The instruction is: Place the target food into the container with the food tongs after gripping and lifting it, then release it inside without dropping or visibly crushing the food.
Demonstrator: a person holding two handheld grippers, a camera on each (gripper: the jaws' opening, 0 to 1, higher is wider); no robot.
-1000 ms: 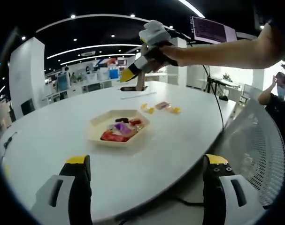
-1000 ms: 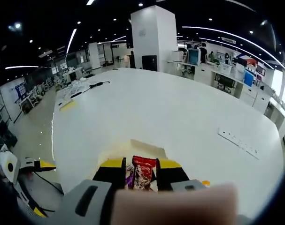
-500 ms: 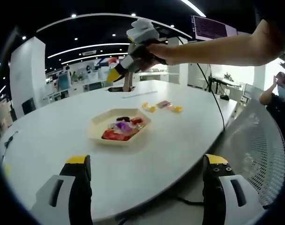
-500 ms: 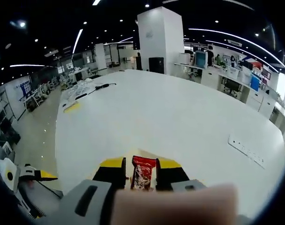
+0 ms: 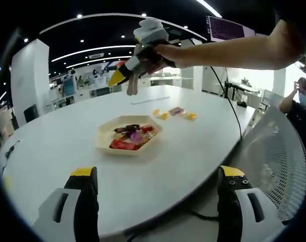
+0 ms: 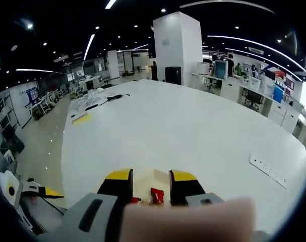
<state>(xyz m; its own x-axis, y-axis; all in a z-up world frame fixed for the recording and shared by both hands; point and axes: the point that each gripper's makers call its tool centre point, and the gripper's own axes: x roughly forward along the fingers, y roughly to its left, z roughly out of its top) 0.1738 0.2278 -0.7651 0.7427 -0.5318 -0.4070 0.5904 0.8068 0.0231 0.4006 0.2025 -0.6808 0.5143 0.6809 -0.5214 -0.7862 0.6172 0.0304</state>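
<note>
The right gripper [image 5: 123,75], held in a person's hand at the end of a bare forearm [image 5: 228,50], hangs high above a white oval table [image 5: 57,146], its yellow-tipped jaws pointing down and leftward. A pale, narrow strip [image 5: 132,83] dangles from the jaws; what it is cannot be told. In the right gripper view the jaws [image 6: 150,181] stand slightly apart with nothing plainly pinched between them, so whether they clamp anything cannot be told.

Directly below sits a cream hexagonal tray [image 5: 105,137] with a shallow rim, holding glossy wrapped snacks: a red packet [image 5: 123,145], a purple one [image 5: 136,136] and a dark one [image 5: 128,128]. Seen past the right jaws, a red wrapper [image 6: 156,196] lies in the tray [image 6: 154,177].

Further across the table lie loose yellow and pink sweets [image 5: 174,113].

The left gripper [image 5: 158,201] waits low at the near table edge, its grey, yellow-capped jaws spread wide and empty. A white mesh chair back [image 5: 273,156] curves at its right.
</note>
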